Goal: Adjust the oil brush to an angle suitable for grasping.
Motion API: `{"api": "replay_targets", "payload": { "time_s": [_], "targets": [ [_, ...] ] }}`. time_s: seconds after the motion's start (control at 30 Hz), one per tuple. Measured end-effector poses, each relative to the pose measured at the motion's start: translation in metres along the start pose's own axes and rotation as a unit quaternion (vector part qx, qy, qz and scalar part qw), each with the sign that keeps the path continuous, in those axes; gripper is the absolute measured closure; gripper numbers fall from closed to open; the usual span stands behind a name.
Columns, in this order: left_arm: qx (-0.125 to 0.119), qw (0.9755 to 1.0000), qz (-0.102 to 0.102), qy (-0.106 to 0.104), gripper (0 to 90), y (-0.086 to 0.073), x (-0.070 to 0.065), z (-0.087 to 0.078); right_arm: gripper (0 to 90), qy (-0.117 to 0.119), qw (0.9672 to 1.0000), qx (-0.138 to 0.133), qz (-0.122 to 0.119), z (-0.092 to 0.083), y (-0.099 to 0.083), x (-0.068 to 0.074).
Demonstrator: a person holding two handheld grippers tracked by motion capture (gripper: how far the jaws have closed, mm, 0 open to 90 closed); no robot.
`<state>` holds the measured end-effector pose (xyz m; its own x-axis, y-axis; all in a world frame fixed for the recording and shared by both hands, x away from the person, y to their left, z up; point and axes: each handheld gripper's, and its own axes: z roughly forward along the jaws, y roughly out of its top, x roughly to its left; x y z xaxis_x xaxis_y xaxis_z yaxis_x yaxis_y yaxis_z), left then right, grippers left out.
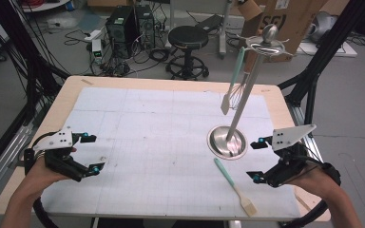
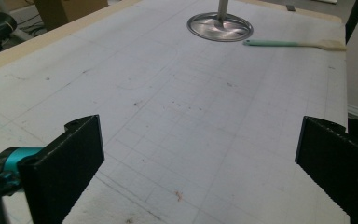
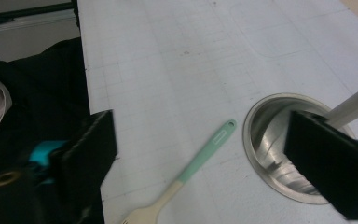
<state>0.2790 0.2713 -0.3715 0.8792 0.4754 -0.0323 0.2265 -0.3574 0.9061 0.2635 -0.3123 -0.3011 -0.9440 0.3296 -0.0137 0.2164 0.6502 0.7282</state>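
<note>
Beside the stand base point(image 1: 226, 142), spatula point(image 1: 233, 185) lies diagonally, head nearward; right gripper point(image 1: 260, 160) released

A spatula point(image 1: 235, 186) lies on the table point(image 1: 142, 137) just near and right of the stand's base point(image 1: 226, 141).

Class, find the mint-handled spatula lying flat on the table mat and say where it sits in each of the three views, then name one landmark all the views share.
High view: spatula lies lower right of centre, just below the round steel base.
Left gripper view: at upper right, right of the base.
Right gripper view: at bottom centre, left of the base.
Shared landmark: the round steel base.
</note>
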Motion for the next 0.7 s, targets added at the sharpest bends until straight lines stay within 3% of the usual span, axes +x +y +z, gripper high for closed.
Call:
{"api": "replay_targets", "payload": {
  "time_s": [0.2, 0.3, 0.37, 0.43, 0.53, 0.7],
  "targets": [
    [0.000, 1.0000, -0.001, 0.002, 1.7, 0.000, 0.000, 0.000, 26.2, 0.022, 0.9995, 0.021, 0.003, 0.007, -0.002, 0.000],
    [0.001, 1.0000, -0.001, 0.000, 1.7, 0.000, 0.001, 0.000, 35.1, 0.031, 0.9993, 0.021, 0.001, 0.010, -0.002, 0.000],
    [0.001, 1.0000, -0.001, 0.001, 1.7, 0.000, 0.001, 0.000, 45.8, 0.040, 0.9987, 0.030, 0.005, 0.011, -0.003, 0.001],
    [0.002, 1.0000, -0.001, 0.001, 1.7, 0.000, 0.001, 0.000, 47.3, 0.046, 0.9981, 0.041, -0.001, 0.014, -0.004, 0.003],
    [0.002, 1.0000, -0.001, 0.002, 1.7, 0.000, 0.000, 0.000, 59.1, 0.059, 0.9957, 0.071, -0.006, 0.020, -0.005, 0.005],
    [0.002, 1.0000, -0.001, 0.002, 1.7, 0.000, 0.001, 0.000, 74.4, 0.084, 0.9917, 0.097, -0.003, 0.029, -0.010, 0.007]
  ]
}}
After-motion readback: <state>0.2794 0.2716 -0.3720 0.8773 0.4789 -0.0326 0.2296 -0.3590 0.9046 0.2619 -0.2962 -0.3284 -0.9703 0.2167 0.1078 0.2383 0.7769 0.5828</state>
